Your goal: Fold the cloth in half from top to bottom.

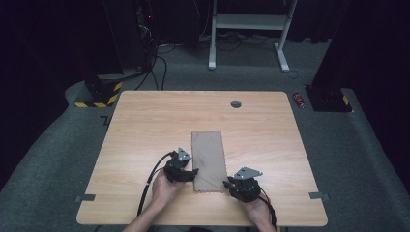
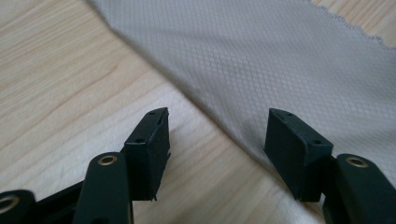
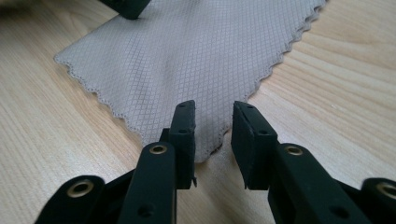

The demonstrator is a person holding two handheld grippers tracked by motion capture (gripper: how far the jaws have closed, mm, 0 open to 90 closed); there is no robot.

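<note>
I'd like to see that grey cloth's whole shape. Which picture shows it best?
The high view: the cloth lies flat as a full rectangle on the table, between the two tongs. The right gripper view shows its near corner and zigzag edge close up; the left gripper view shows part of its weave and one long edge.

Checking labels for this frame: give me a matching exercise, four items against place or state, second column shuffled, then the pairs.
Column 1:
1. cloth
2. left hand-held gripper
3. right hand-held gripper
4. round hole in the table

Column 2:
A. jaws open at the cloth's near right corner
B. near the far edge of the table top
C. lies flat, long side running away from the person
D. jaws wide open at the cloth's left edge, nothing between the pads

Pairs: 1-C, 2-D, 3-A, 4-B
</note>
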